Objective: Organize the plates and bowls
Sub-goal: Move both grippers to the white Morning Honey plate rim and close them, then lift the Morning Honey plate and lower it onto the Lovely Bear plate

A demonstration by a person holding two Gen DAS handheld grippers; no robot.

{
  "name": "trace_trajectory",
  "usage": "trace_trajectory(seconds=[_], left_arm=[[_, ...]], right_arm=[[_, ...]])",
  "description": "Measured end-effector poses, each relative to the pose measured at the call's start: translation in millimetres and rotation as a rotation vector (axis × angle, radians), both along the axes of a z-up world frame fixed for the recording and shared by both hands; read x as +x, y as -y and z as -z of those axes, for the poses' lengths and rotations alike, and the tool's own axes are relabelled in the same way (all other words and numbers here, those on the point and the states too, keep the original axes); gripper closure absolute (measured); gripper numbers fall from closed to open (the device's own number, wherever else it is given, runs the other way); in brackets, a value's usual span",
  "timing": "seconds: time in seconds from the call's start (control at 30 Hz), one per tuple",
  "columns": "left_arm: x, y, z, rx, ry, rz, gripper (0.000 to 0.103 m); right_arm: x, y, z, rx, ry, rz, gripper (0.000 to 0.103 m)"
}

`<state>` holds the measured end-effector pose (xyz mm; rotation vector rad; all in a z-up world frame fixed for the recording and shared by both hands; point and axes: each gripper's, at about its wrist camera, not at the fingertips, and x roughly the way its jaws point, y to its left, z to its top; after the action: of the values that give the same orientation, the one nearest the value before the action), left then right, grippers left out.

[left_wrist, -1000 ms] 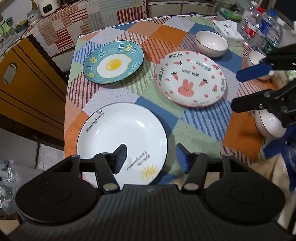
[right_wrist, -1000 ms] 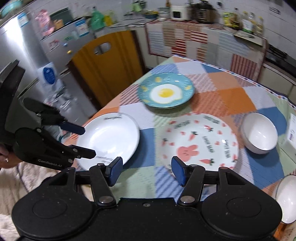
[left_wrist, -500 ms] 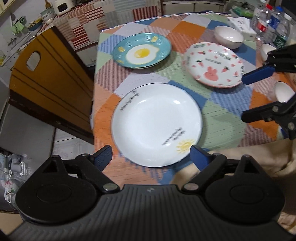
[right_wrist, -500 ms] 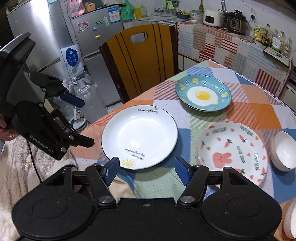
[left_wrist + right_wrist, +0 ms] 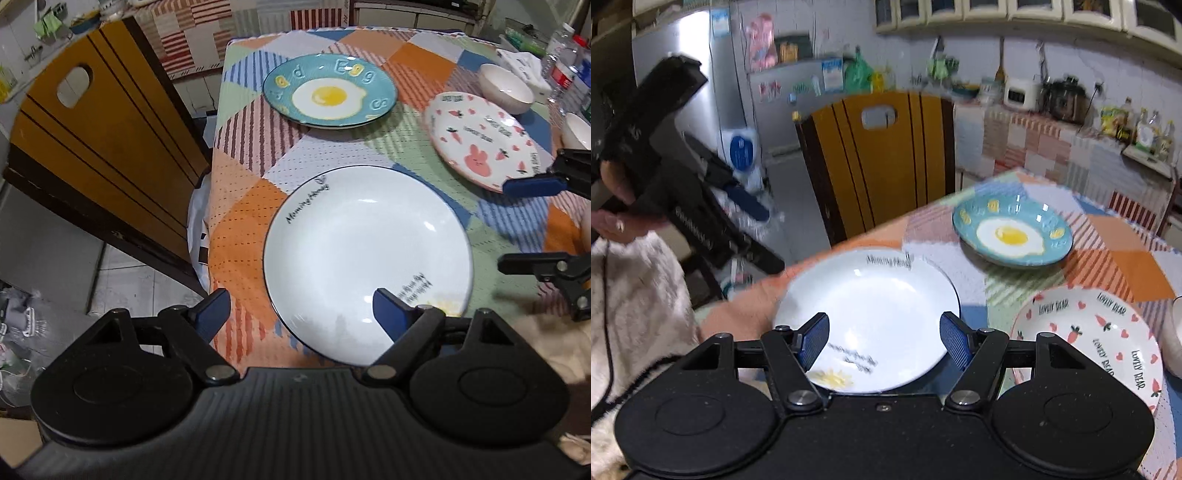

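A white plate [image 5: 369,254] with a sun print lies at the near table edge, also in the right wrist view [image 5: 875,314]. A teal egg plate [image 5: 330,90] [image 5: 1012,230] lies beyond it. A pink rabbit plate [image 5: 484,142] [image 5: 1089,339] lies to the right. White bowls [image 5: 506,88] stand behind it. My left gripper [image 5: 301,314] is open and empty, over the white plate's near left rim. My right gripper [image 5: 882,339] is open and empty, low over the white plate's near rim; it also shows in the left wrist view [image 5: 532,221].
A yellow wooden chair [image 5: 99,122] [image 5: 879,162] stands against the table's left side. Water bottles [image 5: 569,70] and a tissue pack [image 5: 521,62] stand at the far right. A patchwork cloth [image 5: 236,243] covers the table. A fridge [image 5: 701,92] stands behind.
Both grippers have swung left and toward the white plate. The right gripper has dropped low over its near rim. The left jaws stand wide open, wider than one second ago.
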<state>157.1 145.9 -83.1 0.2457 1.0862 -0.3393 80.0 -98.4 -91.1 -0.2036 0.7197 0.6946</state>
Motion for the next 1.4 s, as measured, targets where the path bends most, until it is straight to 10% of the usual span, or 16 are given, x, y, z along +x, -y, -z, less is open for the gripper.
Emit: trace_trajectory(seconds=[0.23, 0.53, 1.03, 1.4], left_arm=[[36.8, 0.4, 47.0, 0.096, -0.048, 0.037, 0.028], [57.9, -24.2, 70.5, -0.018, -0.187, -0.070, 0.034], [52.4, -34.0, 76.9, -0.145, -0.250, -0.097, 0.080], [48.6, -17.9, 76.8, -0.095, -0.228, -0.098, 0.078]], right_arm=[[39.7, 6.2, 29.2, -0.028, -0.174, 0.058, 0.032], [52.9, 6.9, 66.4, 0.078, -0.338, 0.161, 0.040], [57.1, -1.1, 76.6, 0.089, -0.335, 0.323, 0.082], [59.1, -1.7, 79.3, 0.088, -0.417, 0.279, 0.075]])
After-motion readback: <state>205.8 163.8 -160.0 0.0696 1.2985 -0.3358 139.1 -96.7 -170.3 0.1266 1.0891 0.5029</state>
